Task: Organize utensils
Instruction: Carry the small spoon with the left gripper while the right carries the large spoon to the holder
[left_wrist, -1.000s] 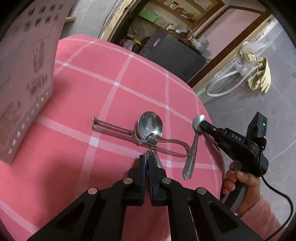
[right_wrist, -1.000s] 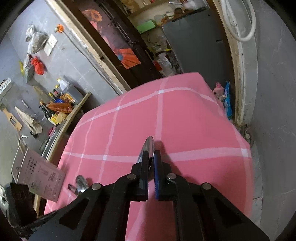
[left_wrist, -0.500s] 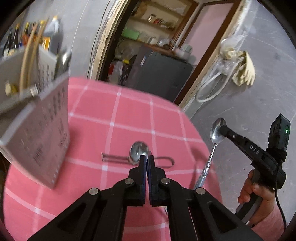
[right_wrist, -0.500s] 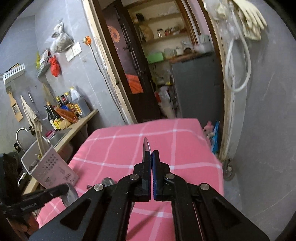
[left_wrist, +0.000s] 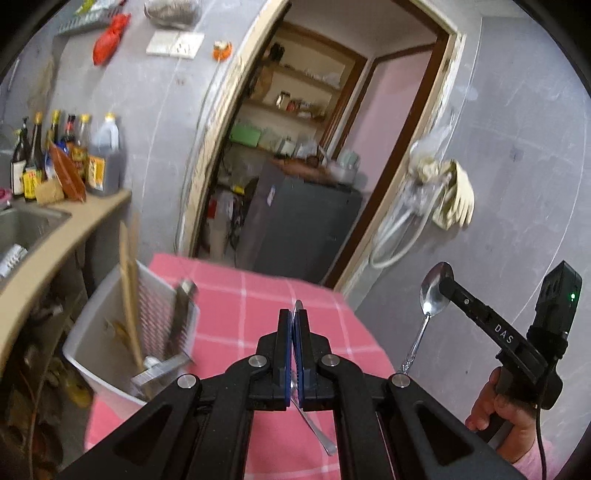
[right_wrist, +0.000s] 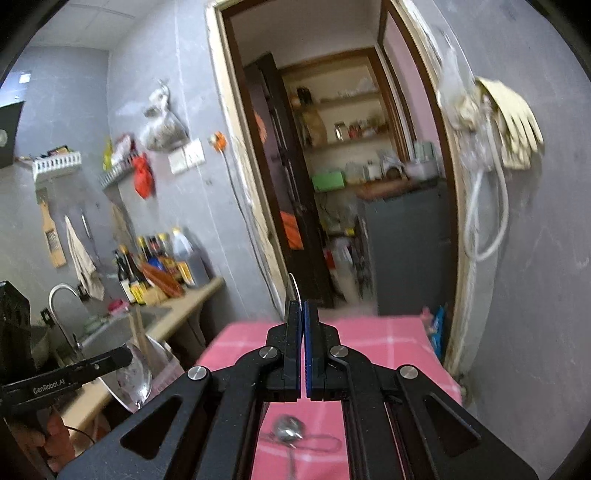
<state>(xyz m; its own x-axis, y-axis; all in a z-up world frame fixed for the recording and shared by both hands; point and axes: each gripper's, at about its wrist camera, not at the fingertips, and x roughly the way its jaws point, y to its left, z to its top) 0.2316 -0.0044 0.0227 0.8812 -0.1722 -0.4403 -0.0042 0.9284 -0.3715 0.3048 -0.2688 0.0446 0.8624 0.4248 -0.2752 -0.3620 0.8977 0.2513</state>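
Observation:
My left gripper (left_wrist: 294, 319) is shut on a large steel spoon (left_wrist: 312, 424), whose handle hangs below the fingers; its bowl shows in the right wrist view (right_wrist: 133, 373). My right gripper (right_wrist: 303, 314) is shut on a small steel spoon (left_wrist: 436, 291) by its bowl, handle hanging down; its edge sticks up past the fingers (right_wrist: 292, 288). Both are raised above the pink checked table (left_wrist: 240, 314). A white perforated utensil holder (left_wrist: 147, 332) stands at the table's left edge, holding chopsticks and metal utensils, just left of the left gripper.
A metal utensil with a wire loop (right_wrist: 295, 435) still lies on the pink cloth below the right gripper. A counter with a sink (left_wrist: 26, 225) and bottles (left_wrist: 66, 158) is on the left. A doorway and dark cabinet (left_wrist: 303, 221) are behind the table.
Both grippers have lifted their spoons off the table and risen. The left gripper has swung up toward the utensil holder, which now sits close on its left.

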